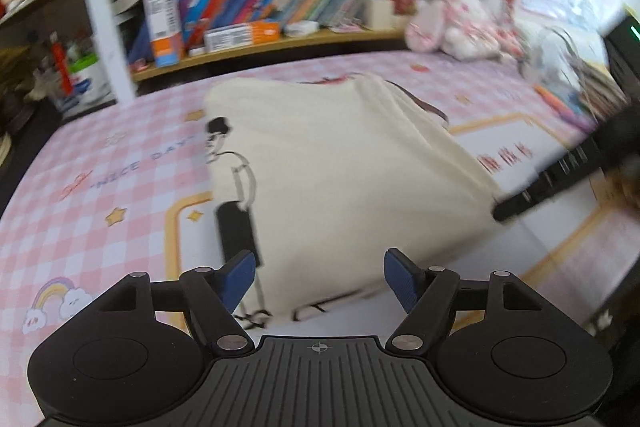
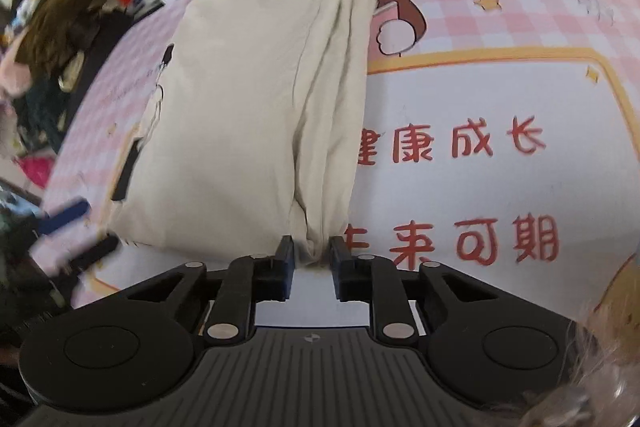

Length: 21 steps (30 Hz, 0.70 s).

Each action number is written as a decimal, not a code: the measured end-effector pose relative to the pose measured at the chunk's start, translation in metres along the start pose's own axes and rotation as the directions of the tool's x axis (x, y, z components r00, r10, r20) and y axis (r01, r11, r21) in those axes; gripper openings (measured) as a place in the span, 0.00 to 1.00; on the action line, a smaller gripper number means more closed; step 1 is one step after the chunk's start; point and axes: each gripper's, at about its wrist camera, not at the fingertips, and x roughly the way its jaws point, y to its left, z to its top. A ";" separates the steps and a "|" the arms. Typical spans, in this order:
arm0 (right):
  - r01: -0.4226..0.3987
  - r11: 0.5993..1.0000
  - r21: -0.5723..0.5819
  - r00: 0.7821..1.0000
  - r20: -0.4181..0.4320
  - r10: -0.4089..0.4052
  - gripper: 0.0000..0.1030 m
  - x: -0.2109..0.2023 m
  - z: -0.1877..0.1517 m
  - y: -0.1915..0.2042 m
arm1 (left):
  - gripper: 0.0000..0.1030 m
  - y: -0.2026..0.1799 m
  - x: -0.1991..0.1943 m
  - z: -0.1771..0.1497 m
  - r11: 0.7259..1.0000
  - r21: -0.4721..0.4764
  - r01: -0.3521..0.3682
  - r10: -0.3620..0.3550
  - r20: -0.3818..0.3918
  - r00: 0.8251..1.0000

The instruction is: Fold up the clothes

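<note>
A cream T-shirt (image 1: pixel 340 167) with a black printed figure lies folded on the pink checked mat (image 1: pixel 100 187). My left gripper (image 1: pixel 318 267) hovers open over the shirt's near edge, its blue pads wide apart and pressing on nothing. In the right wrist view the shirt (image 2: pixel 240 107) runs away from me, with its bunched corner pinched in my right gripper (image 2: pixel 311 247), which is shut on it. One of the right gripper's fingers (image 1: pixel 532 189) shows at the shirt's right corner. A blurred blue pad (image 2: pixel 68 213) of the left gripper shows at the shirt's left.
A shelf of books (image 1: pixel 260 7) runs along the mat's far side, with an orange and white box (image 1: pixel 164 27) and a white post (image 1: pixel 104 27). Pink plush toys (image 1: pixel 460 23) sit at the back right. The mat (image 2: pixel 480 27) carries red printed characters right of the shirt.
</note>
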 end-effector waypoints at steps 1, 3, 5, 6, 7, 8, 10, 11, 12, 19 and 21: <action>-0.020 0.999 0.033 1.000 0.006 0.020 0.14 -0.003 0.002 -0.003 | 0.81 -0.006 0.000 -0.001 1.000 0.030 -0.007 0.007 0.007 1.000; -0.089 0.991 0.096 0.996 0.038 0.085 0.14 -0.014 0.007 -0.006 | 0.88 -0.014 -0.001 -0.002 0.997 0.070 -0.025 0.023 0.031 0.999; -0.142 0.983 0.117 0.988 0.075 0.134 0.14 -0.026 0.014 -0.003 | 0.91 -0.022 0.000 -0.002 0.995 0.098 -0.034 0.029 0.053 0.998; -0.164 0.979 0.122 0.984 0.091 0.153 0.14 -0.031 0.018 -0.002 | 0.92 -0.025 0.001 -0.002 0.994 0.109 -0.030 0.024 0.057 0.998; -0.186 0.974 0.127 0.979 0.107 0.173 0.14 -0.036 0.021 0.000 | 0.92 -0.028 0.003 -0.002 0.992 0.122 -0.026 0.019 0.060 0.998; -0.207 0.969 0.132 0.974 0.124 0.192 0.14 -0.041 0.025 0.002 | 0.92 -0.032 0.004 -0.002 0.990 0.138 -0.028 0.019 0.063 0.998; -0.221 0.967 0.125 0.969 0.141 0.203 0.14 -0.045 0.032 0.007 | 0.92 -0.041 0.008 -0.004 0.981 0.188 -0.047 0.033 0.079 0.996; -0.227 0.966 0.121 0.967 0.149 0.208 0.14 -0.048 0.035 0.010 | 0.92 -0.045 0.010 -0.005 0.975 0.213 -0.059 0.042 0.084 0.996; -0.227 0.967 0.117 0.966 0.152 0.208 0.14 -0.049 0.036 0.011 | 0.92 -0.048 0.012 -0.006 0.969 0.238 -0.071 0.051 0.088 0.995; -0.220 0.969 0.112 0.967 0.159 0.201 0.13 -0.055 0.038 0.014 | 0.92 -0.057 0.028 -0.010 0.933 0.334 -0.133 0.115 0.073 0.991; -0.209 0.971 0.119 0.969 0.159 0.189 0.13 -0.055 0.036 0.011 | 0.92 -0.055 0.035 -0.011 0.923 0.347 -0.165 0.152 0.066 0.986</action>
